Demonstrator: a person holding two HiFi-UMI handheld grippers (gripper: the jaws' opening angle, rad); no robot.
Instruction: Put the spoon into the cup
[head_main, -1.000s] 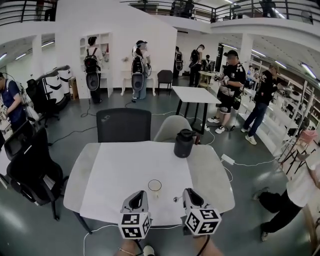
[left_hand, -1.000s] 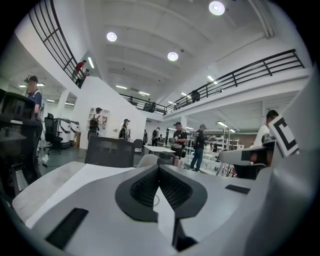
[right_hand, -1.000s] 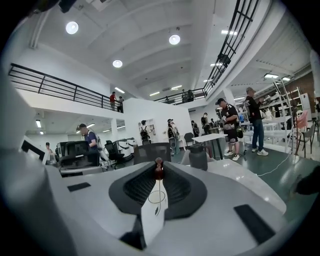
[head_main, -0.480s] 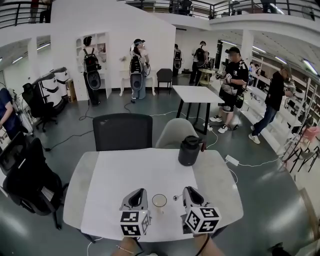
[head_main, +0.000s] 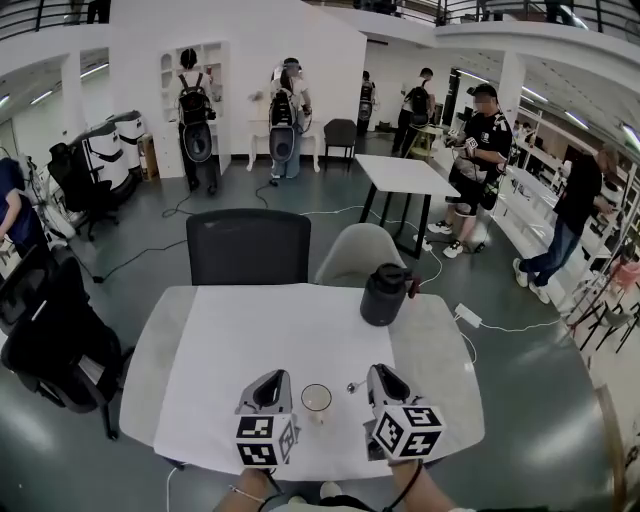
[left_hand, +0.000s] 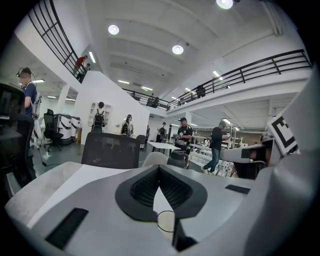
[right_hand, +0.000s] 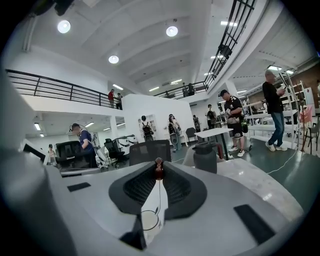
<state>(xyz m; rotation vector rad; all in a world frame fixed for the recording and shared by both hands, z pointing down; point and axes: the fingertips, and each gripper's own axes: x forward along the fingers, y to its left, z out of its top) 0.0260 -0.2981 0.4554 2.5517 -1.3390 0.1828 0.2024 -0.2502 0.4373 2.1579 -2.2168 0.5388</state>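
The right claw (right_hand: 159, 166) pinches the spoon (head_main: 353, 386) just beside the cup (head_main: 316, 398), seemingly not yet inside, while the left claw (left_hand: 159, 169) is closed and empty

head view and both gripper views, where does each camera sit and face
Head view: on the person's head, facing steeply down at the table; left claw and right claw show.
Left gripper view: on the left claw, facing along its shut jaws.
Right gripper view: on the right claw, facing along jaws gripping the spoon.
Shared: all show the cup.
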